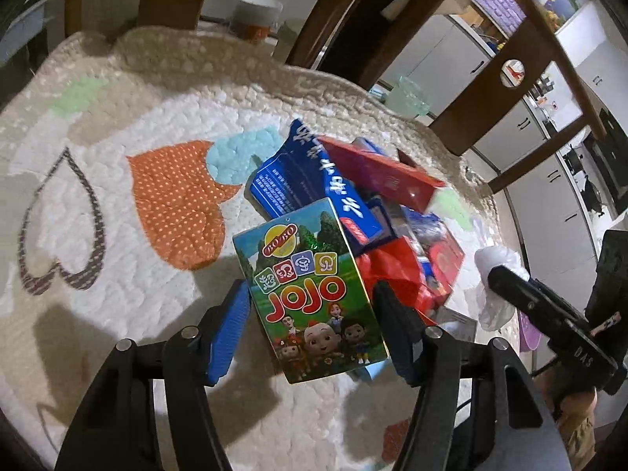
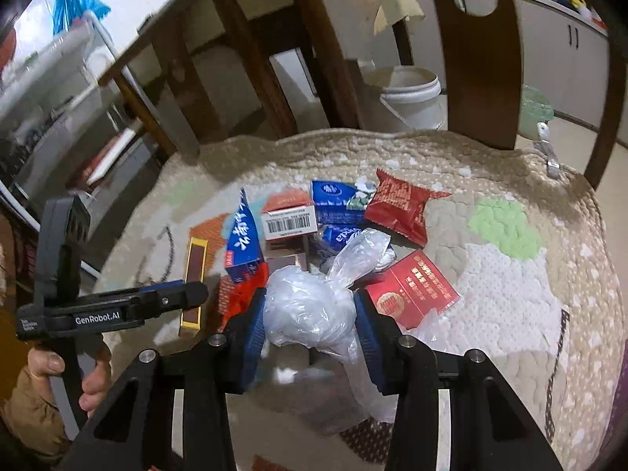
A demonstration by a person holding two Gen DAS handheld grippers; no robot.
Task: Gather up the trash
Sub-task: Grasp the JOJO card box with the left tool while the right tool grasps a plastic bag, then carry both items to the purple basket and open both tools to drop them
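Observation:
A green JOJO carton (image 1: 314,294) stands between the blue pads of my left gripper (image 1: 310,286), which press on its two sides; in the right wrist view it shows edge-on as a gold and brown carton (image 2: 193,271). My right gripper (image 2: 310,298) is shut on a crumpled white plastic bag (image 2: 310,310). Just beyond both lies a pile of trash: a blue packet (image 1: 310,180), a red box (image 1: 384,172), a red wrapper (image 2: 400,204), a barcoded box (image 2: 290,221) and a red carton (image 2: 416,288).
Everything lies on a quilted mat (image 1: 117,117) with heart patches. Dark wooden chair legs (image 2: 479,59) and a white bucket (image 2: 408,94) stand past its far edge. A person's hand (image 2: 90,384) holds the left gripper's handle. White cabinets (image 1: 549,180) line the right.

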